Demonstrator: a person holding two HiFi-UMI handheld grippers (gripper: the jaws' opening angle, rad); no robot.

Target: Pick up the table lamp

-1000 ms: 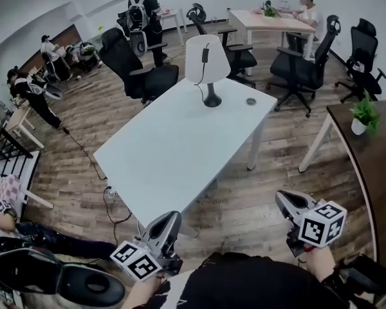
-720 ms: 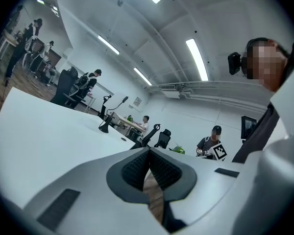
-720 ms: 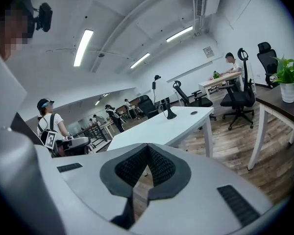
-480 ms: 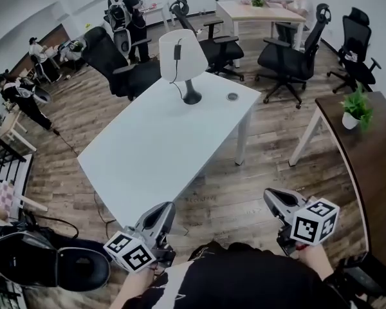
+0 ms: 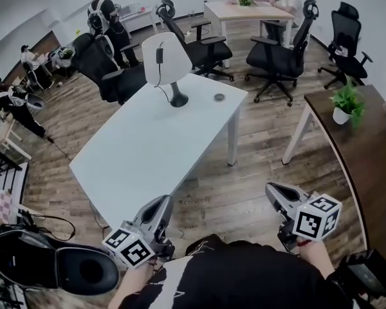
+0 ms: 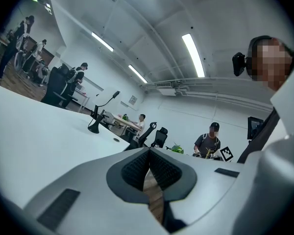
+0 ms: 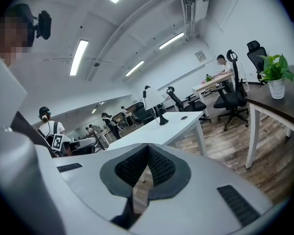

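The table lamp (image 5: 162,60) has a white shade, a black stem and a round black base, and stands at the far end of the white table (image 5: 141,156). A cord hangs down its shade. Its base also shows far off in the left gripper view as the lamp (image 6: 93,128), and in the right gripper view as the lamp (image 7: 162,121). My left gripper (image 5: 164,203) is shut and empty just off the table's near corner. My right gripper (image 5: 271,188) is shut and empty over the wooden floor, right of the table. Both are far from the lamp.
A small round grommet (image 5: 219,98) sits in the table beside the lamp. Black office chairs (image 5: 206,44) ring the far end. A dark desk (image 5: 367,159) with a potted plant (image 5: 345,103) is at the right. People stand at the back left. A black chair seat (image 5: 58,269) is by my left side.
In the head view the table and lamp have slid to the left and the dark desk has come further in. Both grippers stay shut at the bottom of the frame.
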